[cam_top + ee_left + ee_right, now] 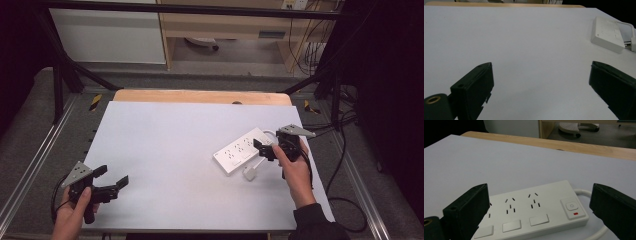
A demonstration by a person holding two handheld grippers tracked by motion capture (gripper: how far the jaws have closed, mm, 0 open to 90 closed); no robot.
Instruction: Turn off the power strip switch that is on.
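A white rectangular plastic power strip [241,150] lies flat on the white-topped bench [170,150], toward its right edge and roughly midway between the near and far edges, set at a slant with its switch end pointing to the far right corner. Its top carries rows of socket slots, a line of flat rectangular buttons, and a power button with a small red mark beside it [573,210]. A white cable [584,192] leaves the switch end and loops round toward the near side; a small white plug [250,173] rests on the bench just beside the strip's near long side, though whether it belongs to that cable is hard to tell from the high view. The right hand-held gripper [264,148] hovers at the strip's switch end, its black jaws spread wide with the strip lying between them in the right gripper view, not touching it as far as can be seen. The left hand-held gripper [111,180] is near the bench's near left corner, well apart from the strip, jaws likewise spread with nothing between them.
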